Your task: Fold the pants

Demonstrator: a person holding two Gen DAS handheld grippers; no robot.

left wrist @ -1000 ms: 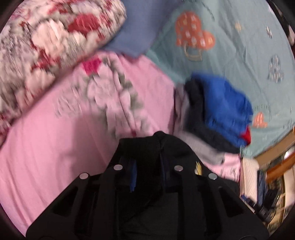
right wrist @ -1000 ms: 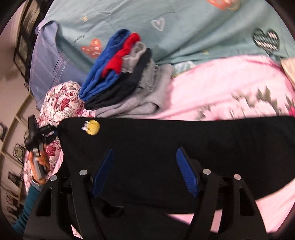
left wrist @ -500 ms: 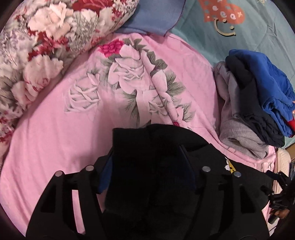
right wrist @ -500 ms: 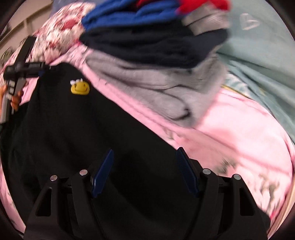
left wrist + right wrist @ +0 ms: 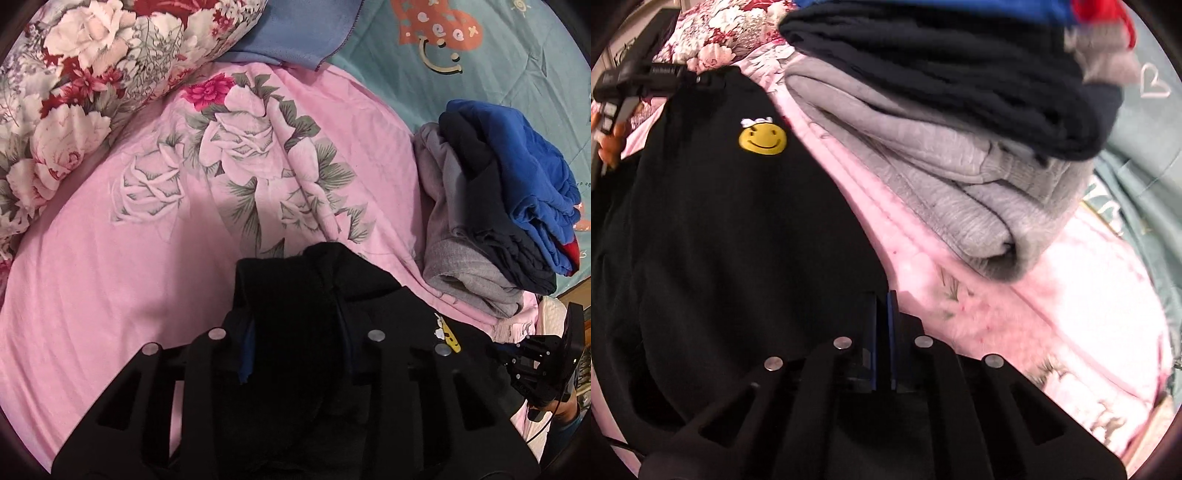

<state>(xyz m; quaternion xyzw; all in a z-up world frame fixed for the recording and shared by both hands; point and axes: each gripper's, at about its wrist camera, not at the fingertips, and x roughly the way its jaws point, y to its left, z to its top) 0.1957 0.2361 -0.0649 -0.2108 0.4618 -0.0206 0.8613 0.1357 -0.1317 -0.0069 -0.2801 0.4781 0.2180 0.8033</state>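
Right gripper point(image 5: 882, 314) has just gone from wide open to pinched down: blue pads are now sitting almost together, clamping the near edge of the black pants point(image 5: 731, 221) where they meet the pink floral bedsheet point(image 5: 1052, 295). Means the right-side grab is done and the next fold can start.

Left gripper point(image 5: 295, 339) is reaching forward low over the sheet with its fingers spread partway, and a bunched hump of the pants is filling the gap. Can't tell if it's actually squeezing the cloth, too dark.

Pants are lying across the near part of the bed, smiley patch point(image 5: 762, 138) facing up, just beside the stack of folded clothes point(image 5: 498, 221) at the sheet's right edge. Floral pillow point(image 5: 92, 74) is sitting at the far left corner, well apart.
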